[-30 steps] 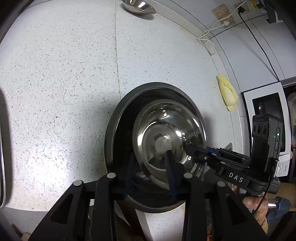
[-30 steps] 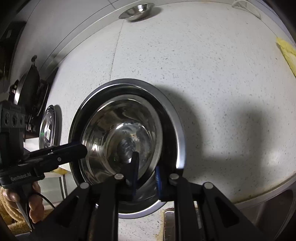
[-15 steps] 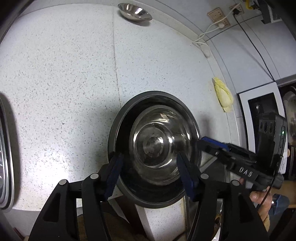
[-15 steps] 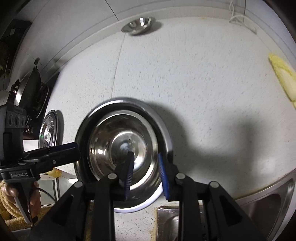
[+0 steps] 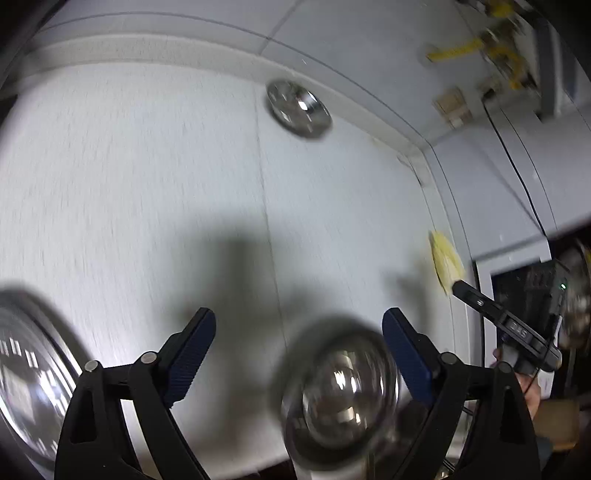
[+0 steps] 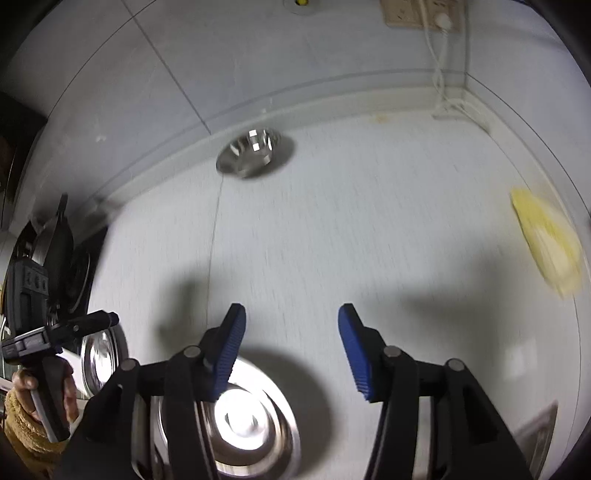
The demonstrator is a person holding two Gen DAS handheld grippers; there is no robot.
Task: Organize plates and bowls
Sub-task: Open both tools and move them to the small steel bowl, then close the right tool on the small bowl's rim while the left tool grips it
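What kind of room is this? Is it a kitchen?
Most likely a kitchen: a speckled white countertop holds steel bowls, a yellow cloth lies on it, and a wall socket sits above.

Both wrist views look steeply down, sharing the countertop (image 5: 147, 166) and far bowl (image 6: 255, 153).

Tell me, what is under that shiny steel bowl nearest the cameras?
The steel bowl sits inside a wider, dark-rimmed plate on the speckled counter. The plate's middle, and anything beneath it, is covered.
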